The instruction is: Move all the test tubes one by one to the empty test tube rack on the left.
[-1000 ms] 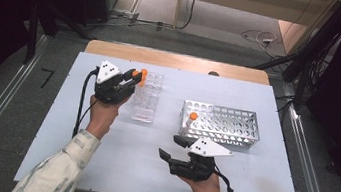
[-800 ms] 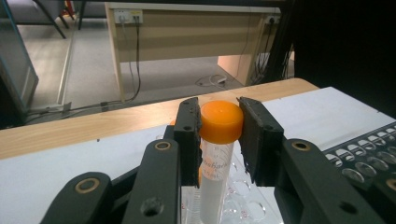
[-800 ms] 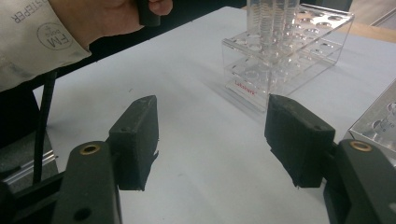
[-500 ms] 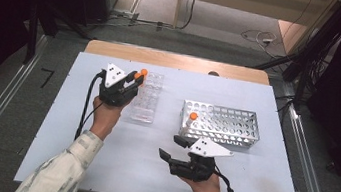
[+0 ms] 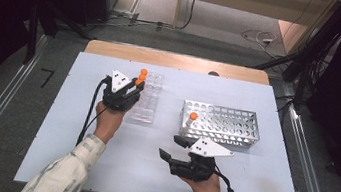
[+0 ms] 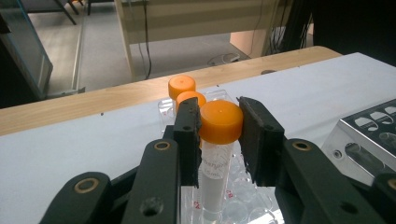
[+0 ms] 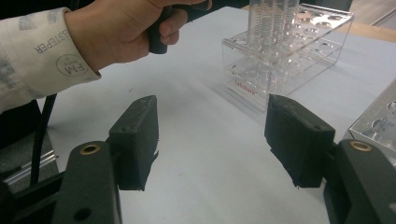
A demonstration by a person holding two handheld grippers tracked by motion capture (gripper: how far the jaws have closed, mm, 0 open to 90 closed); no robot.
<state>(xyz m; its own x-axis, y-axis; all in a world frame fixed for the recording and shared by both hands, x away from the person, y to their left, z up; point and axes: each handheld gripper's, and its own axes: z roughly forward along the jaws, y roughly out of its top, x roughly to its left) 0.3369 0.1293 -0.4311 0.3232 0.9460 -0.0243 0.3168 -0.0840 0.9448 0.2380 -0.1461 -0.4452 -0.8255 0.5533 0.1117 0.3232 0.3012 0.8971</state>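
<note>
- The left gripper (image 6: 218, 135) has its jaws clamped on an orange-capped tube (image 6: 215, 154), the pads pressing on either side of the cap and the top of the clear body.
- The held tube stands upright, its lower end among the wells of the clear plastic rack (image 6: 243, 210); whether it rests on the rack's floor cannot be told.
- Just behind it in the left gripper view, two more orange-capped tubes (image 6: 182, 87) stand in the same rack, one behind the other.
- In the high view the left gripper (image 5: 135, 85) sits over the near-left edge of the clear plastic rack (image 5: 146, 105), on the left half of the white table (image 5: 76, 138).
- The right gripper (image 7: 212, 140) is empty, with its jaws well apart and bare tabletop between the pads.
- In the high view the right gripper (image 5: 171, 149) is held low near the front edge of the table, just in front of the metal rack (image 5: 225, 126) and well apart from the left gripper.
- The metal rack holds one orange-capped tube (image 5: 193, 117) upright in a hole at its left end.
- From the right gripper view, the person's left hand (image 7: 123, 30) and patterned sleeve (image 7: 32, 51) appear beside the clear plastic rack (image 7: 280, 51).
</note>
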